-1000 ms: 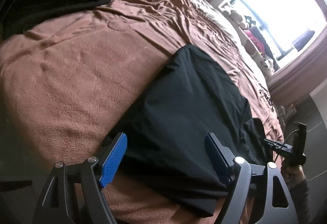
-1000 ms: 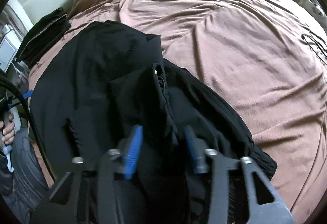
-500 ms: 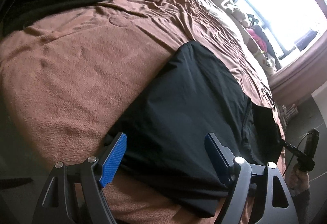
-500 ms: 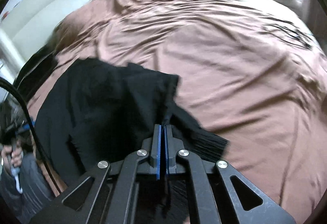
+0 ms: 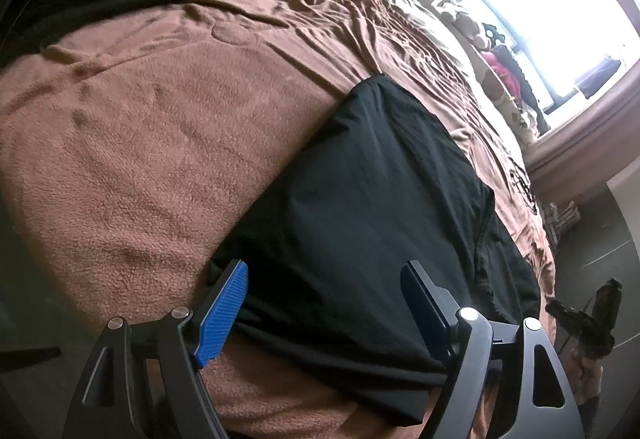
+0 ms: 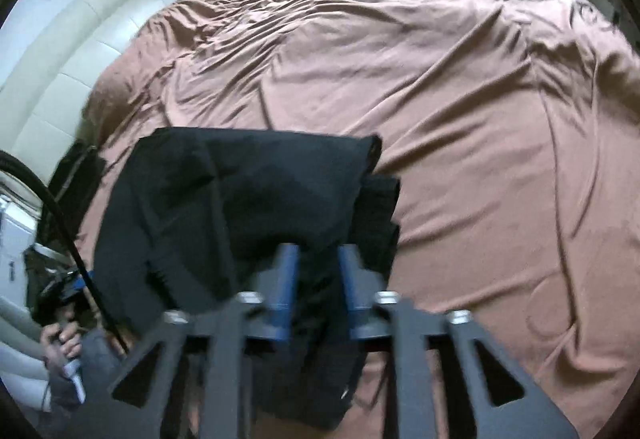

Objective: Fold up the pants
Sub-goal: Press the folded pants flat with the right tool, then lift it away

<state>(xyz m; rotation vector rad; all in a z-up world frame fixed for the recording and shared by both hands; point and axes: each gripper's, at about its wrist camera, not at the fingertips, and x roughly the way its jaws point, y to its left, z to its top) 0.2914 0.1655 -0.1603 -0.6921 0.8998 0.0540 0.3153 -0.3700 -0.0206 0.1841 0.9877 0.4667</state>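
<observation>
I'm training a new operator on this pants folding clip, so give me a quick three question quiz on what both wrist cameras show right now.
1. True or false: the left gripper is clamped shut on the black pants.
2. Multiple choice: the pants lie on A) a wooden floor, B) a brown blanket, C) a white desk.
3. Fill in: in the right wrist view, the right gripper has its blue fingers ____, with pants fabric seen between them.

Key: 1 false, its jaws stand wide open over the pants edge. 2 B. 3 apart; the view is blurred, so contact with the cloth cannot be told.
</observation>
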